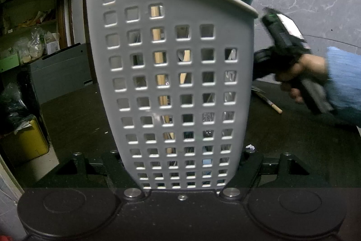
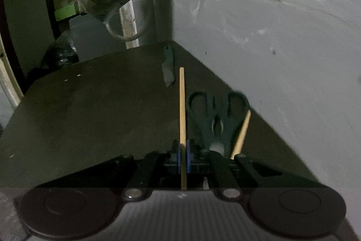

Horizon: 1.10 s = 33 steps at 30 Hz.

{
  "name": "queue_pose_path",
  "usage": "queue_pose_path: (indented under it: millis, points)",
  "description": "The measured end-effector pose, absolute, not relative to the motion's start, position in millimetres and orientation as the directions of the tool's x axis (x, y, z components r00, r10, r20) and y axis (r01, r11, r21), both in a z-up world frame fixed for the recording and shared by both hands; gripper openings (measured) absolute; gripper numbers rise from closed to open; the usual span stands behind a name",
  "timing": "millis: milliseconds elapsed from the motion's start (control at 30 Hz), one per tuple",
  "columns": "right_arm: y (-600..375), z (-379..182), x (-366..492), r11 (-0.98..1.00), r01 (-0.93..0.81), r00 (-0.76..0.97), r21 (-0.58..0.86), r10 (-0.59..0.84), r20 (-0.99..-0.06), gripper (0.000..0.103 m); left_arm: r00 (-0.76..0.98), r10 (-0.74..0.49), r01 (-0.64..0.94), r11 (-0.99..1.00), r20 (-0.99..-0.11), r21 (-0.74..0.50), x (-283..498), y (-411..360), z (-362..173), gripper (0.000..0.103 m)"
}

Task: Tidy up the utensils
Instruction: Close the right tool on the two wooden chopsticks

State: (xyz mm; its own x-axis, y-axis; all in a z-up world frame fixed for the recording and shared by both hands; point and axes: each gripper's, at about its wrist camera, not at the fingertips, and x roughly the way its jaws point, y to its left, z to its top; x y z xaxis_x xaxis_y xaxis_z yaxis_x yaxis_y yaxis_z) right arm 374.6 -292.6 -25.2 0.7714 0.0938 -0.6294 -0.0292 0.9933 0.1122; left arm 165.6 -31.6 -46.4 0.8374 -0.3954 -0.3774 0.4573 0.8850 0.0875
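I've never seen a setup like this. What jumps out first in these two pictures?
A tall grey perforated utensil holder fills the left view, gripped at its base by the left gripper, with wooden sticks and a black handle poking out the top. In the right view, the right gripper pinches a wooden chopstick on the dark table, beside black scissors.

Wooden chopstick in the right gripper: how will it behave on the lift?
The chopstick is probably stiff and light: thin, straight wood. The right gripper pinches it near one end, so the long free end may pivot or droop. Its narrow, smooth shaft might slip between the pads. The second chopstick beside the scissors looks apt to roll if nudged.
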Motion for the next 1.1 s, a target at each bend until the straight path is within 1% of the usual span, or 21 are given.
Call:
queue_pose_path:
  millis: [100, 233, 367, 467, 533, 567, 600, 700, 767, 867, 933, 967, 1033, 1067, 1100]
  points:
    - [-297.1, -21.6, 345.1, 0.989, -0.043, 0.759, 0.143, 0.126, -0.639, 0.006, 0.837, -0.398, 0.459, 0.884, -0.376, 0.084, 165.7, -31.7, -46.3, 0.076]
    - [-299.5, -17.2, 302.6, 0.987, -0.065, 0.755, 0.149, 0.146, -0.639, 0.006, 0.834, -0.404, 0.462, 0.884, -0.375, 0.074, 166.8, -29.2, -46.7, 0.076]
    - [-296.6, -15.7, 270.9, 0.988, -0.089, 0.749, 0.129, 0.151, -0.645, 0.006, 0.835, -0.403, 0.461, 0.884, -0.374, 0.076, 167.4, -26.9, -47.2, 0.076]
    - [-294.9, -14.1, 251.2, 0.99, -0.092, 0.75, 0.104, 0.137, -0.647, 0.007, 0.836, -0.403, 0.46, 0.885, -0.373, 0.075, 167.9, -25.3, -47.5, 0.076]
    - [-295.2, -13.1, 243.0, 0.991, -0.087, 0.762, 0.1, 0.131, -0.635, 0.017, 0.836, -0.401, 0.46, 0.885, -0.374, 0.077, 169.1, -27.0, -47.6, 0.076]
    - [-296.1, -11.0, 239.7, 0.991, -0.081, 0.773, 0.106, 0.13, -0.621, 0.03, 0.836, -0.401, 0.459, 0.885, -0.374, 0.078, 168.7, -26.8, -47.6, 0.076]
    - [-296.7, -9.1, 236.7, 0.991, -0.081, 0.783, 0.111, 0.132, -0.608, 0.036, 0.836, -0.401, 0.459, 0.885, -0.374, 0.078, 168.5, -26.9, -47.6, 0.076]
    - [-294.8, -2.5, 231.8, 0.995, -0.066, 0.812, 0.075, 0.098, -0.576, 0.036, 0.836, -0.401, 0.46, 0.885, -0.374, 0.078, 168.5, -27.0, -47.6, 0.076]
    - [-294.5, -2.3, 237.8, 0.999, -0.028, 0.817, 0.027, 0.038, -0.575, 0.036, 0.836, -0.401, 0.459, 0.885, -0.374, 0.078, 168.4, -27.0, -47.6, 0.076]
    - [-298.7, -8.7, 249.3, 1.0, 0.013, 0.806, 0.022, 0.003, -0.592, 0.036, 0.836, -0.401, 0.459, 0.885, -0.375, 0.078, 168.7, -26.4, -47.6, 0.076]
    - [-302.9, -16.1, 255.9, 0.999, 0.018, 0.791, 0.04, 0.01, -0.612, 0.03, 0.836, -0.401, 0.46, 0.885, -0.374, 0.078, 168.3, -27.2, -47.5, 0.076]
    - [-304.6, -19.9, 258.4, 0.998, 0.013, 0.778, 0.062, 0.029, -0.628, 0.025, 0.836, -0.402, 0.46, 0.885, -0.374, 0.078, 168.3, -27.3, -47.5, 0.076]
    - [-306.3, -23.8, 257.6, 0.998, 0.006, 0.775, 0.069, 0.039, -0.631, 0.019, 0.836, -0.401, 0.46, 0.884, -0.375, 0.078, 167.4, -28.5, -47.5, 0.076]
    - [-306.5, -23.4, 254.3, 0.998, 0.001, 0.774, 0.066, 0.041, -0.632, 0.011, 0.836, -0.401, 0.46, 0.884, -0.375, 0.079, 167.2, -28.7, -47.5, 0.076]
    - [-307.5, -23.1, 250.6, 0.997, -0.005, 0.772, 0.071, 0.049, -0.634, 0.011, 0.836, -0.402, 0.46, 0.884, -0.375, 0.078, 167.1, -28.6, -47.6, 0.076]
